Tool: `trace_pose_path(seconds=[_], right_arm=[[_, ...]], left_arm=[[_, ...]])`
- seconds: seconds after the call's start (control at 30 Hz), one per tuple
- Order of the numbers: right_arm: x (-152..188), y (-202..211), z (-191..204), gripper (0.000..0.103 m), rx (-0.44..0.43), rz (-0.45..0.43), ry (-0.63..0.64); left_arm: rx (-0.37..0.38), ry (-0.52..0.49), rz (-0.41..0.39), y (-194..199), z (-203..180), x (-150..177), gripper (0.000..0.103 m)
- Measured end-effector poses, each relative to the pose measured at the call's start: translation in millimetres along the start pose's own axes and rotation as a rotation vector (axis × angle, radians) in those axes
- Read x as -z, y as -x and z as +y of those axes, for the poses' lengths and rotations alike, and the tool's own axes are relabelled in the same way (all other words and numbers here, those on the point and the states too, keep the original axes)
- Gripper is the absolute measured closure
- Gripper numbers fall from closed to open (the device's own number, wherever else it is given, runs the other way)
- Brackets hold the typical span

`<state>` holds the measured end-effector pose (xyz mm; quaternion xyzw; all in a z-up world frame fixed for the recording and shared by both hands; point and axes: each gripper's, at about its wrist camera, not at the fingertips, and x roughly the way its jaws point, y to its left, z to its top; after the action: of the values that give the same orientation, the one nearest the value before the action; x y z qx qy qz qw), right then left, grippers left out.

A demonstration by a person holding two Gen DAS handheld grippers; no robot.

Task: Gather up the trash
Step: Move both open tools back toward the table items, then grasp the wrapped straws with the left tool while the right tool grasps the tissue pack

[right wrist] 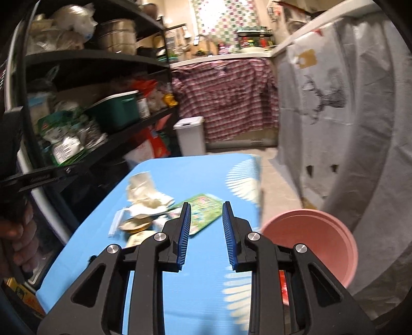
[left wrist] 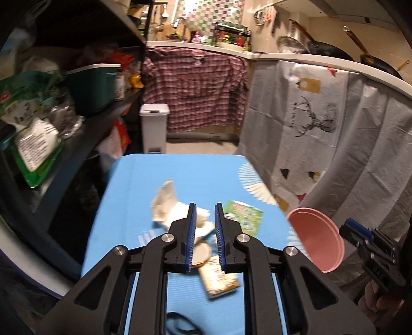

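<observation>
We have both grippers, left gripper [left wrist: 205, 206] and right gripper [right wrist: 206, 204], jaws apart, holding nothing. Trash pile [left wrist: 177, 214] sits mid blue table [left wrist: 206, 167], pink bin [right wrist: 314, 239] beside it. Wrapper print too blurred to read.

This was a small, crowded home kitchen. Pans [left wrist: 332, 49] and utensils [left wrist: 262, 16] hung on the wall above a white counter [left wrist: 195, 47] crowded with bottles and jars [left wrist: 231, 36], backed by checkered tiles [left wrist: 213, 13]. Fabric stood in for cupboard doors: a plaid cloth [left wrist: 195, 87] and a grey sheet printed with a deer [left wrist: 314, 118]. A black shelf unit [right wrist: 97, 59] carried metal pots [right wrist: 117, 37], food packets [left wrist: 33, 144] and a green storage box [left wrist: 90, 85], and a white pedal bin [left wrist: 153, 127] stood on the floor beyond a table under a blue cloth [left wrist: 185, 170].
</observation>
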<state>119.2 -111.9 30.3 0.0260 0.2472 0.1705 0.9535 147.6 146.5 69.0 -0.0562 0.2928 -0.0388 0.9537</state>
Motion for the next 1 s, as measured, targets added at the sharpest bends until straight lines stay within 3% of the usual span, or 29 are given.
trace_pose_path(seconds=[0.23,0.3,0.37,0.63,0.7,1.0], right_arm=[[20,-27,52,0.068,-0.075,0.028,0.039],[25,-36,63,0.057,-0.093,0.036,0.04],[28,-42,69,0.053,-0.103,0.041,0.043],[41,-80,94,0.042,-0.136,0.123,0.049],[46,-93,101,0.034,-0.145,0.165,0.059],[64,-131,108,0.034,-0.141,0.298,0.079]], left_arm=[[-0.044,0.028,0.002,-3,49,-1,0.091],[-0.055,0.055,0.009,-8,64,2,0.093],[-0.058,0.083,0.027,-16,74,6,0.094],[-0.061,0.089,0.074,-40,85,16,0.094],[-0.058,0.098,0.094,-47,86,19,0.094],[-0.031,0.126,0.222,-89,86,42,0.094]])
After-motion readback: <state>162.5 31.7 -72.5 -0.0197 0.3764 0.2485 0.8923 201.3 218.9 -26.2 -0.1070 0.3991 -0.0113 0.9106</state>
